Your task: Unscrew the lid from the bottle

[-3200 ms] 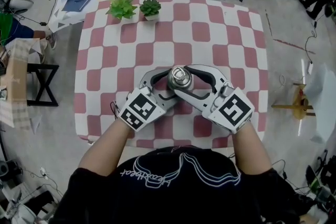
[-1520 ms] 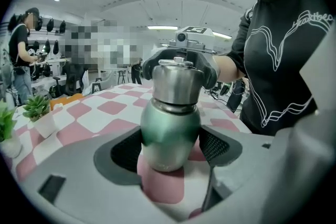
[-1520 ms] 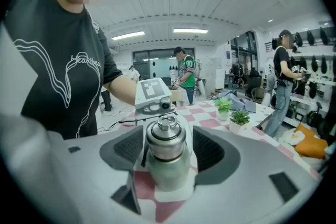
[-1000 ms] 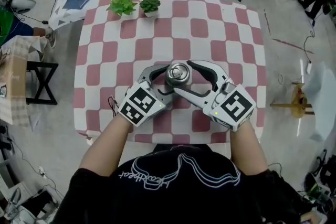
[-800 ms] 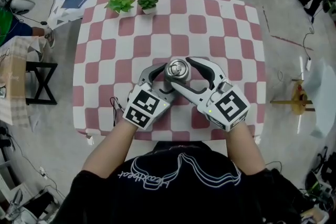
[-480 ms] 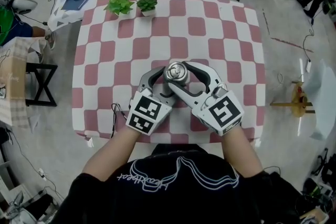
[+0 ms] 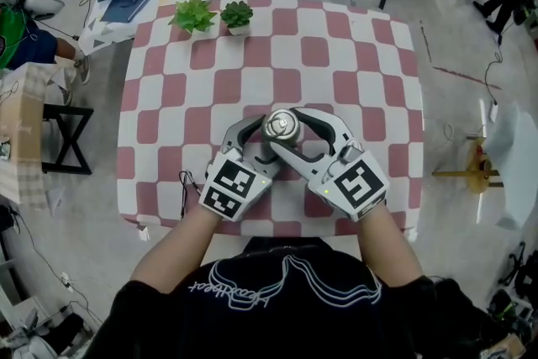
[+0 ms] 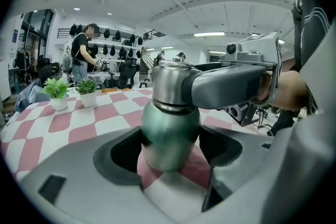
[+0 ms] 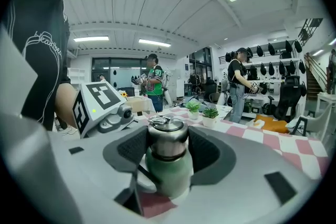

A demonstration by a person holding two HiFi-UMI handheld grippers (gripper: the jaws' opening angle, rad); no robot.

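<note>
While the bottle (image 8: 170, 131) is clamped by the left gripper (image 8: 170, 153), the right gripper (image 9: 168, 150) jaws are being closed onto the lid (image 9: 168, 135).

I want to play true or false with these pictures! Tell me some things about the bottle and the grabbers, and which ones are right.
1. The bottle is green with a shiny metal lid. True.
2. The left gripper holds the bottle by its green body. True.
3. The right gripper is far away from the lid. False: its fingers are closing around the lid, one on each side.
4. Three little plants stand on the table. False: there are two plants, side by side at a far corner.
5. The lid lies on the table next to the bottle. False: it sits on top of the bottle.
</note>
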